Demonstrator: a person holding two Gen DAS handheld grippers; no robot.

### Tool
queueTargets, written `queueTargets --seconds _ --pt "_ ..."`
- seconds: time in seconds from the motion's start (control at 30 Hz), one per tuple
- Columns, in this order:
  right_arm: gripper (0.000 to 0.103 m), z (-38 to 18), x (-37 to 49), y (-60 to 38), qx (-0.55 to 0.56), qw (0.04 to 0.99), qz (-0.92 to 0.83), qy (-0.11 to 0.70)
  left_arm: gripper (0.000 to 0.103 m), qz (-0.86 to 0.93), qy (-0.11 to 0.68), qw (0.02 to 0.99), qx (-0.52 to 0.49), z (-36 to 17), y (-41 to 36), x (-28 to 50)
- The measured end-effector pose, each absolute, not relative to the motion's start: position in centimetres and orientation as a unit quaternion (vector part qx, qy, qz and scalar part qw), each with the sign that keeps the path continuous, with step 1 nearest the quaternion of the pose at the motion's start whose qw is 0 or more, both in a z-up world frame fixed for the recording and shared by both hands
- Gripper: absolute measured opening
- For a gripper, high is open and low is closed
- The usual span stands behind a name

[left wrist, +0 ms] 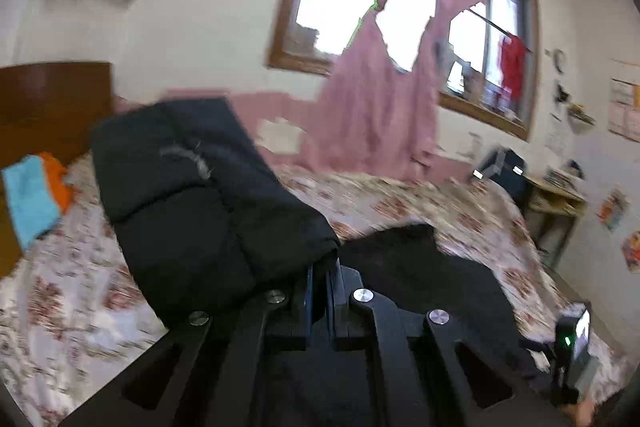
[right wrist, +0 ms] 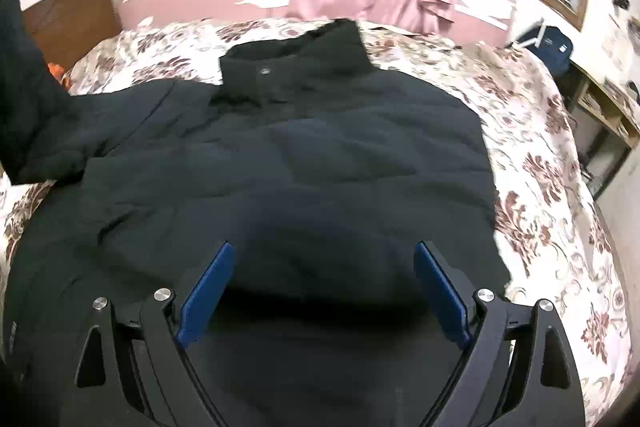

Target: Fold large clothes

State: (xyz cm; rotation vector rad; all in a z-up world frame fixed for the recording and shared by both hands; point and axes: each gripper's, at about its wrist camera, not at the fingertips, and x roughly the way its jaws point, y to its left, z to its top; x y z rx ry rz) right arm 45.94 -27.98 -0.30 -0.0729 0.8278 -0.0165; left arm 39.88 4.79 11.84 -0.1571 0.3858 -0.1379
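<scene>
Nearest my left camera, the left tongs (left wrist: 320,281) were pinched fully together on a fold of the black padded jacket (left wrist: 192,195); the blue pads (left wrist: 309,287) met with the cloth squeezed between them. From that grip a thick sleeve of the jacket rose up and to the left in the picture, lifted clear of the bed (left wrist: 72,291) and hanging against the wall behind. More of the same dark cloth lay low on the floral bedspread just right of the tongs.

On the right side I had the right tongs (right wrist: 323,301) spread wide, blue pads (right wrist: 206,301) well apart, with nothing clamped. They hovered over the lower body of the jacket (right wrist: 320,155), and I could not tell whether the pads touched the fabric. The jacket lay spread flat on the bed (right wrist: 552,187), its collar (right wrist: 296,61) with a snap button pointing away from me, directly ahead of the tongs. At the far left of that view the lifted sleeve (right wrist: 28,99) stood up from the shoulder.

A pale curved mark showed on the raised sleeve, too blurred to read. No brand or lettering was legible anywhere.
</scene>
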Motion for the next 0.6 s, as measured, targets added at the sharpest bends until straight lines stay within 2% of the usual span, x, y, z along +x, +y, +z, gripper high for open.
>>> queueTargets --seconds 0.27,0.5,0.6 --pt "0.088 -1.6 44.9 -33.4 0.022 0.917 -0.009 0.398 0.006 -0.16 0.28 0.945 -0.053 6.1 -2.0 41.1" --pt "0.088 -3.8 44.2 -35.9 0.1 0.902 0.02 0.419 0.011 -0.303 0.435 0.846 -0.059 -0.8 -6.1 41.7" --pt "0.088 -4.8 44.5 -36.4 0.149 0.89 0.038 0.43 0.012 -0.325 0.443 0.835 -0.024 -2.3 -7.3 40.4"
